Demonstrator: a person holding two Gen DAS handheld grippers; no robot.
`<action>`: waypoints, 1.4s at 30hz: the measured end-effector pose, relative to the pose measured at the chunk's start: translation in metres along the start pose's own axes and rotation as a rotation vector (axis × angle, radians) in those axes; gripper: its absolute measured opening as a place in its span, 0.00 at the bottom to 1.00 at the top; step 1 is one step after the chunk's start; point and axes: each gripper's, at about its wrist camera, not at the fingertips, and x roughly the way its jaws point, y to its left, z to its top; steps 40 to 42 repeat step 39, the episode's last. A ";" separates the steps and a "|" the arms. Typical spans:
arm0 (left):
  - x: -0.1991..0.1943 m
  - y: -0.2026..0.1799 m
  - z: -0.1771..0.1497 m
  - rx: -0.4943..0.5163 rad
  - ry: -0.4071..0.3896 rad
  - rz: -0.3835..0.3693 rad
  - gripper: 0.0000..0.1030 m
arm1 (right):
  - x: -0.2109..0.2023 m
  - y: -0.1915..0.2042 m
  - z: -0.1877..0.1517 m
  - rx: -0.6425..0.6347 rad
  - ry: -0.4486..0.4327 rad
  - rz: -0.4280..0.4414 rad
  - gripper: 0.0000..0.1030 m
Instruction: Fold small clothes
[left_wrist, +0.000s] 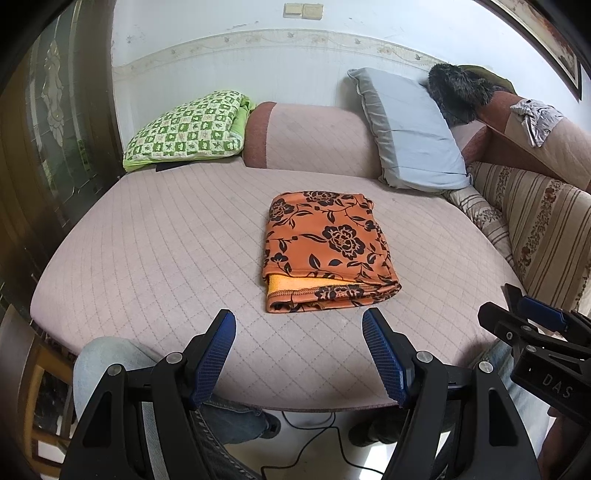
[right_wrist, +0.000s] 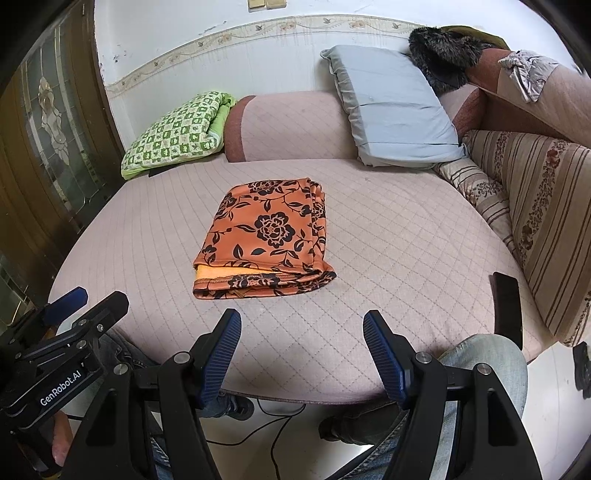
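Nearest me, my left gripper (left_wrist: 299, 325) and my right gripper (right_wrist: 302, 325) both hang over the front edge of the quilted pink couch seat (left_wrist: 155, 236), jaws spread wide and holding nothing. Just beyond them lies the orange floral garment (left_wrist: 325, 251), already folded into a thick rectangle, well clear of both. Its long axis runs away from me toward the backrest; its open hem faces me. It sits ahead and slightly right of my left gripper, ahead and left of my right, roughly midway between them.
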 end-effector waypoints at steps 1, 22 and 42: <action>0.000 0.000 0.000 0.000 0.000 0.001 0.69 | 0.000 0.000 0.000 0.000 0.000 -0.002 0.68; 0.004 -0.005 -0.002 0.003 0.006 0.009 0.69 | 0.001 -0.004 0.000 0.001 0.004 -0.005 0.69; 0.027 -0.001 0.010 -0.020 0.048 -0.026 0.69 | 0.022 -0.009 0.003 0.017 0.026 0.024 0.69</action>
